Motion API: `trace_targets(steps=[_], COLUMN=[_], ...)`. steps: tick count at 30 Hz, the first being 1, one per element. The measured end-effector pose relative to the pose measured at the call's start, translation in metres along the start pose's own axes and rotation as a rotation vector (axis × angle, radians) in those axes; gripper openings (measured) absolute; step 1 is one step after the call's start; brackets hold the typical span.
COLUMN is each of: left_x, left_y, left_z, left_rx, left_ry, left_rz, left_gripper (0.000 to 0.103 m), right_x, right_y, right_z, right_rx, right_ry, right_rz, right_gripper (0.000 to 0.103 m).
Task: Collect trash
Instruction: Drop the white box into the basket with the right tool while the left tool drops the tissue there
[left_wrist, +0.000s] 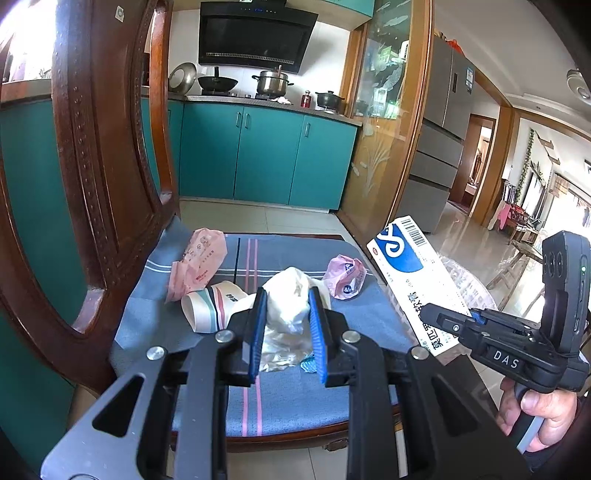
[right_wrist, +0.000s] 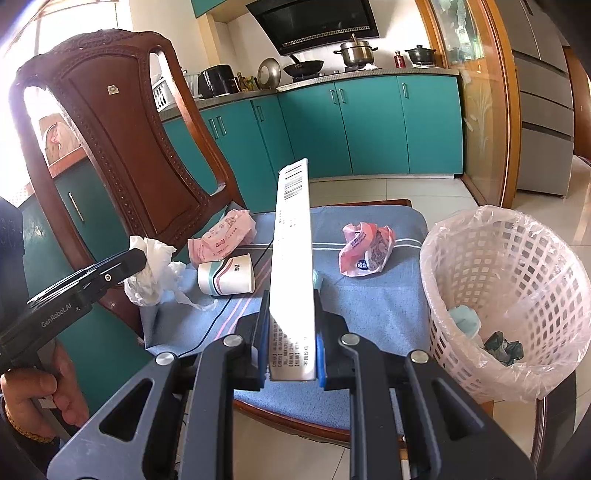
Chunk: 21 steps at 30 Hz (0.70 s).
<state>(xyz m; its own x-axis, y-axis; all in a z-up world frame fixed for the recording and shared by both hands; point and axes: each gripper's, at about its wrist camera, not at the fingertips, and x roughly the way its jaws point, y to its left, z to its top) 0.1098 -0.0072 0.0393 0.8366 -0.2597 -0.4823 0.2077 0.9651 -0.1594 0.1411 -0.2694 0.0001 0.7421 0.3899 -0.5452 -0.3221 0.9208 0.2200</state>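
Observation:
My left gripper (left_wrist: 286, 295) is shut on a crumpled white tissue (left_wrist: 290, 295), held above the blue seat cushion (left_wrist: 207, 325) of a wooden chair. From the right wrist view the same tissue (right_wrist: 149, 269) hangs from the left gripper (right_wrist: 142, 260) at the left. My right gripper (right_wrist: 291, 299) is shut on a long white and blue medicine box (right_wrist: 291, 251), which stands upright; it also shows in the left wrist view as the medicine box (left_wrist: 410, 273). On the cushion lie a paper cup (right_wrist: 225, 275) on its side and two pink wrappers (right_wrist: 221, 236) (right_wrist: 365, 253).
A white lattice waste basket (right_wrist: 506, 295) lined with a clear bag stands right of the chair, with some trash inside. The carved chair back (right_wrist: 122, 136) rises at the left. Teal kitchen cabinets (right_wrist: 369, 122) and a tiled floor lie beyond. A thin black cord (right_wrist: 221, 314) crosses the cushion.

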Motion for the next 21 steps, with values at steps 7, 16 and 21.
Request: trace_targets(steps=[7, 16, 21], left_x=[0.002, 0.006, 0.009], left_y=[0.001, 0.0, -0.004], left_z=[0.0, -0.002, 0.0], left_rx=[-0.002, 0.006, 0.018], left_ry=[0.004, 0.014, 0.018], left_rz=[0.002, -0.005, -0.013], left_gripper=[0.023, 0.024, 0.023], right_x=[-0.003, -0.039, -0.037], right_y=[-0.004, -0.089, -0.143], right_z=[0.002, 0.03, 0.029], right_rx=[0.009, 0.129, 0.217], right_ry=[-0.01, -0.166, -0.138], right_rz=[-0.009, -0.221, -0.336], right_gripper=[0.019, 0.02, 0.063])
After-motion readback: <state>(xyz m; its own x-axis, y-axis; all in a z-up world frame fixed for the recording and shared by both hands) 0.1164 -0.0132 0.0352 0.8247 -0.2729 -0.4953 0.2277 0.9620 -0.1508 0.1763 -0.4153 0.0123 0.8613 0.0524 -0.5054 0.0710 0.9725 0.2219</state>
